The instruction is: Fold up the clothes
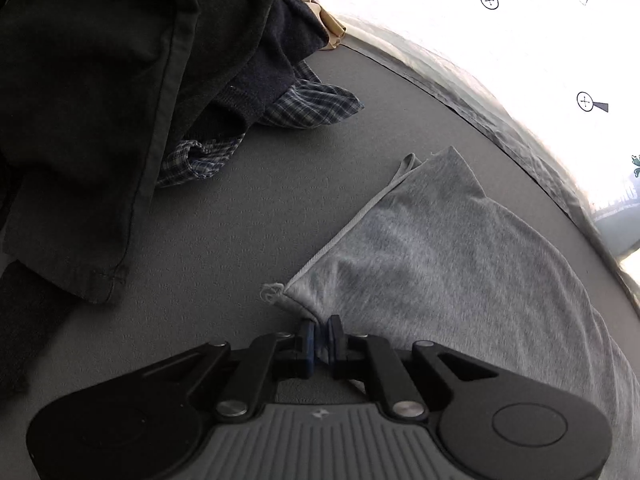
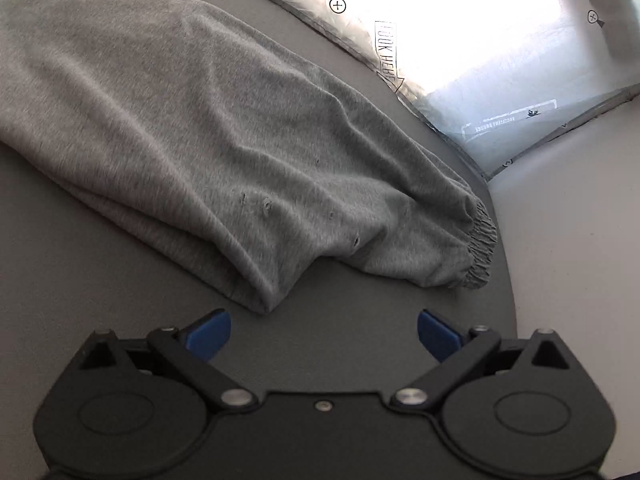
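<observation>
Counter: a flat grey counter (image 1: 248, 216) with a fine matte texture is carrying everything in both views; its far edge is curving along a strip of crinkled clear sheeting (image 2: 404, 92).
Room: strong white light is washing out the area beyond the counter; small circled cross marks (image 1: 489, 1) and a printed arrow label reading "LOOK HERE" (image 2: 387, 56) are showing on that bright sheeting. In the right wrist view a paler surface (image 2: 572, 240) is lying just past the counter's right edge.
Pile at left: in the left wrist view a heap of dark clothes (image 1: 92, 92) is filling the left and top, with a navy knit (image 1: 256, 80) and a blue checked fabric (image 1: 308, 106) poking out from under it, and scraps of red and tan near the top.
Grey garment: grey marl sweatpants (image 2: 224, 132) are lying on the counter, to the right of the pile and well apart from it. They are looking soft and rumpled, with long shallow creases, a pale stitched hem running along one edge (image 1: 352, 220), a few tiny dark holes or specks mid-cloth, and a gathered elastic cuff (image 2: 480, 240) at the right end near the counter's edge.
Left hand-held gripper (image 1: 321, 340): its jaws are sitting narrow, pinching a corner of the sweatpants between the blue pads.
Right hand-held gripper (image 2: 324, 334): its jaws are standing wide, holding nothing, hovering over bare counter just in front of a fold of the sweatpants.
</observation>
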